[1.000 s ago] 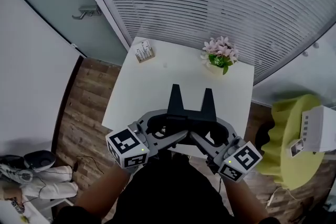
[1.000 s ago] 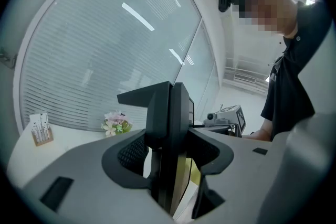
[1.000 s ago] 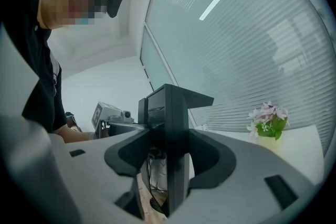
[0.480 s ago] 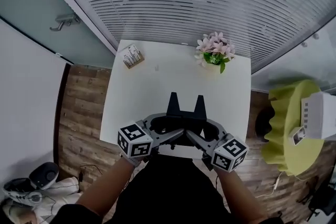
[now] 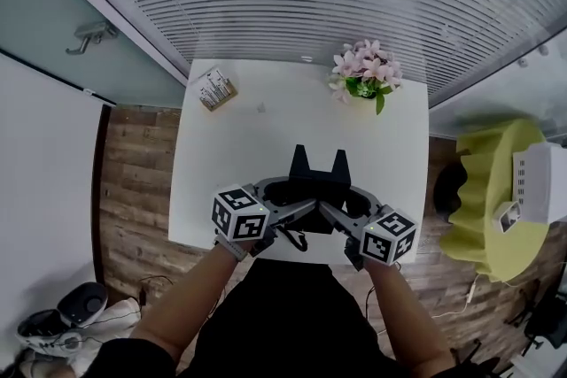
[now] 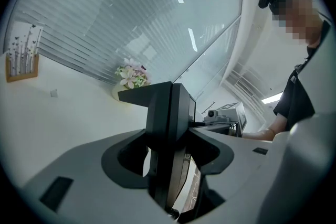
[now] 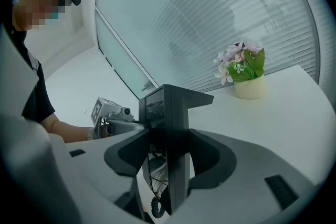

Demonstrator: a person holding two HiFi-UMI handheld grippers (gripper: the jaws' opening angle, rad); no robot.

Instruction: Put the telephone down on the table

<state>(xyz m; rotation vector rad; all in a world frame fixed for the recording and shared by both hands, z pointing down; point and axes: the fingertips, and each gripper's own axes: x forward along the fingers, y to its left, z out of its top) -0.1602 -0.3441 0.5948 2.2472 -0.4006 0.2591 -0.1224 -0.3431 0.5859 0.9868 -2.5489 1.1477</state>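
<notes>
A black telephone [image 5: 315,196] hangs between my two grippers above the near edge of the white table [image 5: 230,173]. Its curly cord [image 5: 295,241] dangles below, and shows again as the cord [image 7: 156,206] in the right gripper view. The left gripper [image 5: 301,160] and the right gripper [image 5: 340,164] stand side by side, both shut on the telephone, their black tips pointing away from me. In the left gripper view the gripper [image 6: 160,93] clamps the telephone's thin black body [image 6: 178,165]. In the right gripper view the gripper [image 7: 174,96] clamps the telephone's body [image 7: 153,162] too.
A pot of pink flowers [image 5: 364,81] stands at the table's far right, and a small wooden card holder [image 5: 216,89] at its far left. A tiny white item [image 5: 261,109] lies between them. A yellow-green round table [image 5: 487,217] with a white box [image 5: 540,183] stands at the right. Wooden floor surrounds the table.
Both grippers, still holding the telephone, have come closer together and sit a little further over the table's near edge. The head view has shifted.
</notes>
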